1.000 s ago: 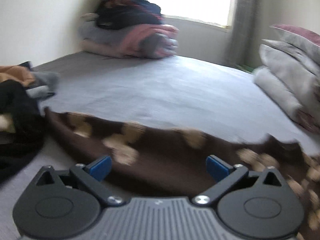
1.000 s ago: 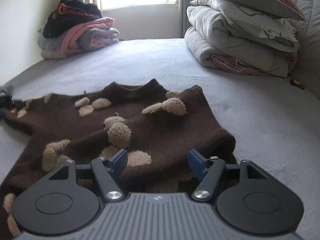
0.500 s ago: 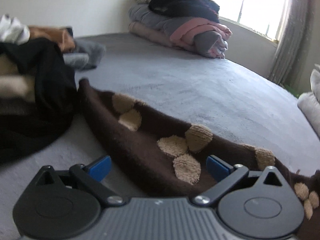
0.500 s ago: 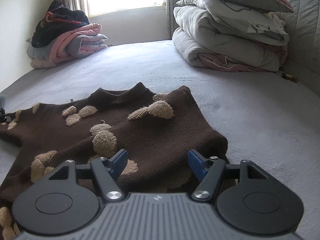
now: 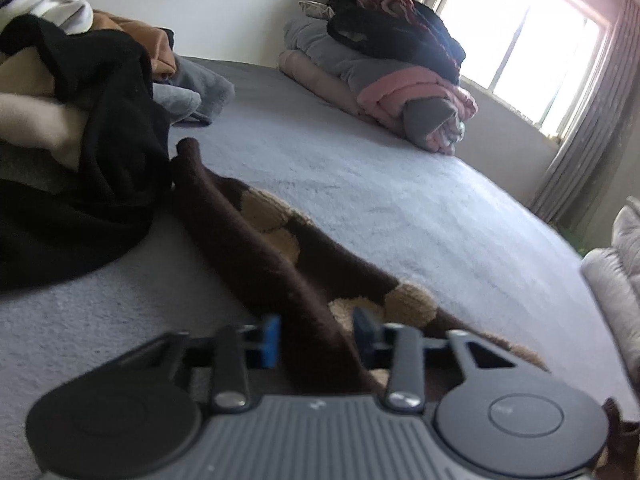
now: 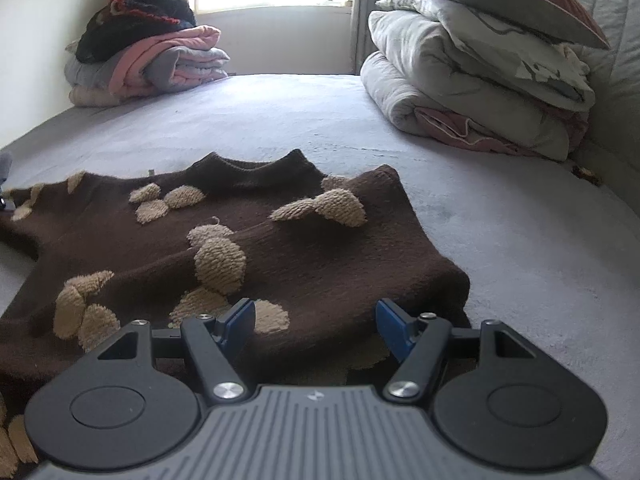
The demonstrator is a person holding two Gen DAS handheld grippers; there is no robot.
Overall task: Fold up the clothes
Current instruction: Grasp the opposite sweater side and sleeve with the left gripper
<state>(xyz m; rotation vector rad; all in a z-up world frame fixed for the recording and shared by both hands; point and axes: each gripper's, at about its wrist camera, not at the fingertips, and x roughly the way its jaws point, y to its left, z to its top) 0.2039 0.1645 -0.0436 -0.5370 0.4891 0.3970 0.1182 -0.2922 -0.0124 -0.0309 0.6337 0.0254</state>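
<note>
On the grey bed [image 6: 500, 240]: brown sweater [image 6: 280, 248] spread flat, open room beyond its collar. Left gripper [image 5: 314, 338] fingers just closed, pinching a raised sleeve fold beside black clothes [image 5: 100, 140]. Right gripper [image 6: 316, 320] fingers apart over the hem, gripping nothing.

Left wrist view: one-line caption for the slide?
Left hand-held gripper pinching a ridge of the brown sweater's sleeve on the grey bed.

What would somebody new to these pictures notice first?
A brown sweater with tan fuzzy patches lies spread on the grey bed; the left gripper has just closed on a raised fold of its sleeve. Folded quilts and pillows are piled at the right.
</note>
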